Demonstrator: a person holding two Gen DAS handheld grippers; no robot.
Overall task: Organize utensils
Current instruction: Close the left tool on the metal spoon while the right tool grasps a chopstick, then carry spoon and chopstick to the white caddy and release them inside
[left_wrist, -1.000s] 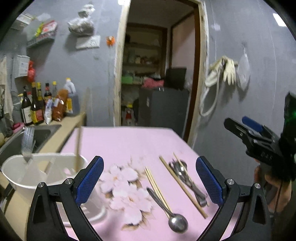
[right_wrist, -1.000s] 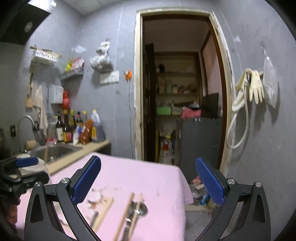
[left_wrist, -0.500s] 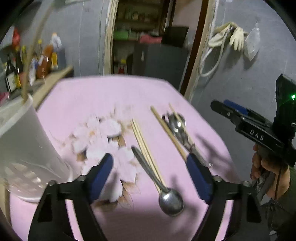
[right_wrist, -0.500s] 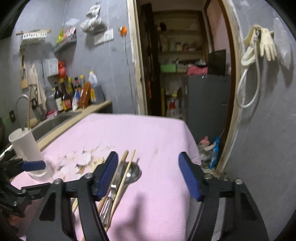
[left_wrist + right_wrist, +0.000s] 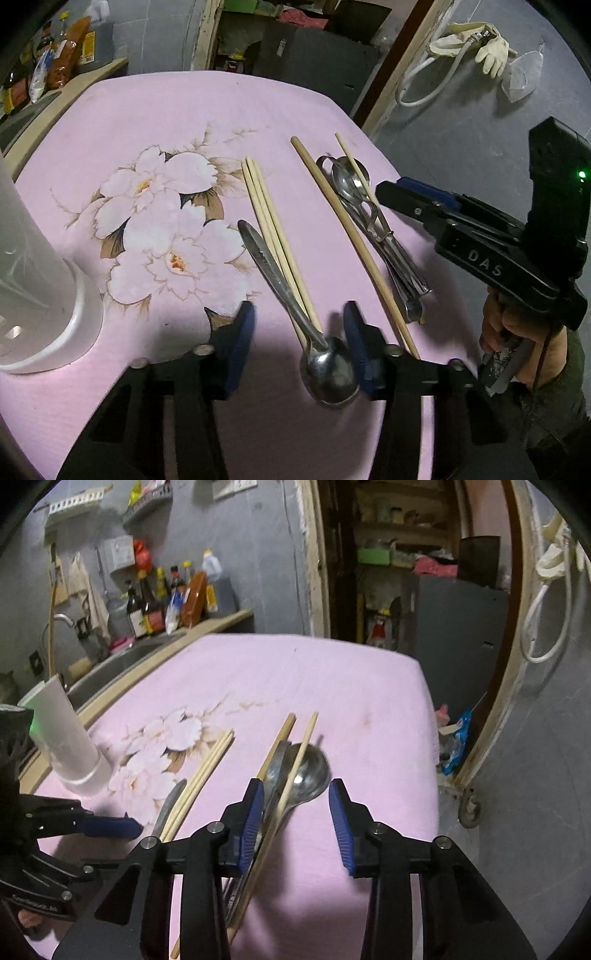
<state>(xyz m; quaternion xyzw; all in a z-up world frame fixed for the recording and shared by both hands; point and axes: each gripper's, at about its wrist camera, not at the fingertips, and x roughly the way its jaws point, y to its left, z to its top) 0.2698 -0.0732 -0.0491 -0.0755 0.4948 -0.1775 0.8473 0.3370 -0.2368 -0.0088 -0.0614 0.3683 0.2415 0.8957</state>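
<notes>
Utensils lie on a pink flowered tablecloth [image 5: 155,122]. A steel spoon [image 5: 328,365] lies on a pair of pale chopsticks [image 5: 269,221], bowl toward me. My left gripper [image 5: 299,332] is open, its jaws low on either side of the spoon's neck. To the right lie a single chopstick [image 5: 351,229] and a bundle of steel spoons [image 5: 373,225] with another chopstick across it. My right gripper [image 5: 295,816] is open over that bundle [image 5: 306,771]; it also shows in the left wrist view [image 5: 417,199]. A white utensil holder [image 5: 33,280] stands at the left.
A sink counter with bottles [image 5: 166,602] runs along the left of the table. An open doorway [image 5: 406,572] with shelves is behind the table. The table's right edge [image 5: 428,720] drops to the floor. A hose and gloves [image 5: 476,48] hang on the right wall.
Both grippers have tilted down and dropped toward the table. Both have narrowed their opening. The left one has come to straddle the spoon; the right one has come over the spoon bundle.
</notes>
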